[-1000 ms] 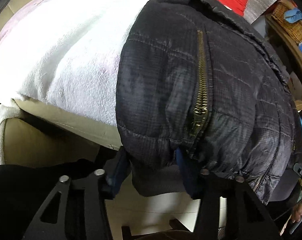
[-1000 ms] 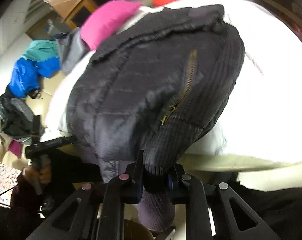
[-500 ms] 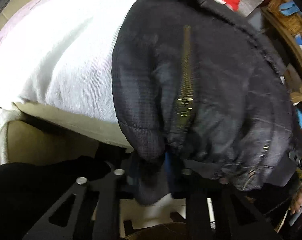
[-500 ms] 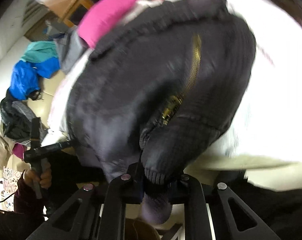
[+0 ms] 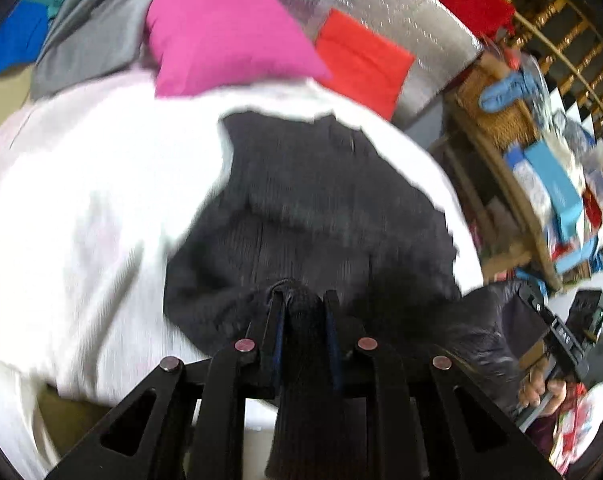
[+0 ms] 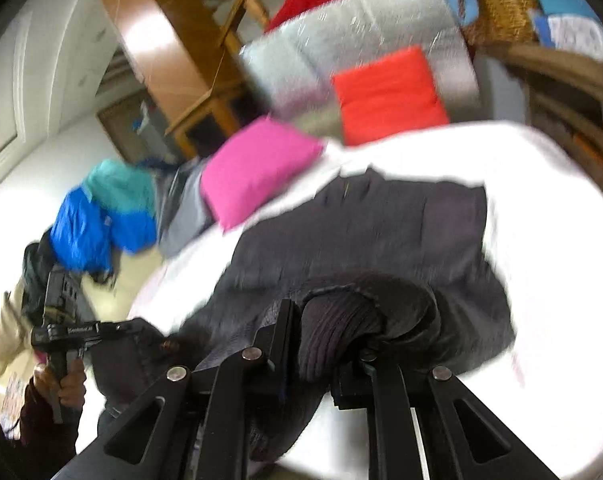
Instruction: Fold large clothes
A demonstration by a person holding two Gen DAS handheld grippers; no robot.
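Both your tongs are clamped on the dark quilted jacket [image 5: 313, 208]: the left gripper [image 5: 303, 320] has its jaws closed on the ribbed knit hem at the near left corner, and the right gripper [image 6: 325, 344] is pinched on the same ribbed band at the near right corner, with knit bunched between the pads. The left jaws were closing within the last second and fabric sits between them now. The jacket's far part lies on the white bed cover [image 5: 81, 184], collar end away from you toward the pink cushion [image 5: 225, 36] and red cushion [image 5: 361, 64]; the near end hangs from the two grips. Handling, as I judge it: soft, puffy, fairly light for its bulk, no stiffness, so it will sag between your hands and the middle will droop if you let them come together. The shell looks smooth and likely slippery; the ribbed hem is the better hold since it compresses and gives the pads some bite. Stay on the rib, not the quilted shell. Padding traps air, so a fold will likely spring back unless pressed flat. Nothing fragile. Keep the hem taut between both corners so the fold line runs straight, and watch the knit creeping out of the right pads, where only a small bunch is caught. Both frames are motion blurred, so finer grip detail is not readable.
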